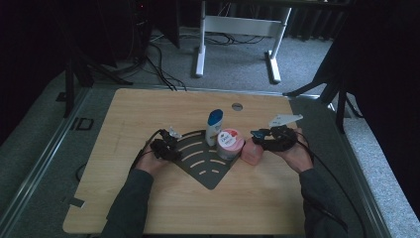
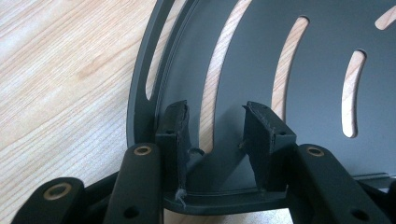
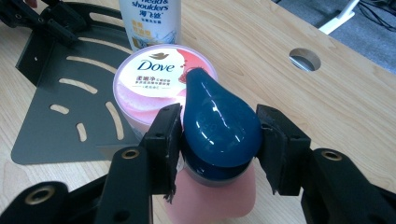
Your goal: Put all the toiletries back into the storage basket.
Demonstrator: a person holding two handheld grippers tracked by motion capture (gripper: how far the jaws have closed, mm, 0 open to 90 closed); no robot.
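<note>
Black jaws of the right gripper [image 3: 215,140] stand on either side of the dark-blue cap of a pink bottle [image 3: 219,200], one jaw touching it and a sliver of gap at the other, so whether they have clamped I cannot tell. That bottle stands upright on the table [image 1: 148,106], just right of the Dove tub [image 1: 230,143] on the rack [image 1: 208,171]. Across the rack, the left gripper [image 2: 215,128] stands parted over its rim, gripping nothing, so the right hand is the nearer one.
</note>
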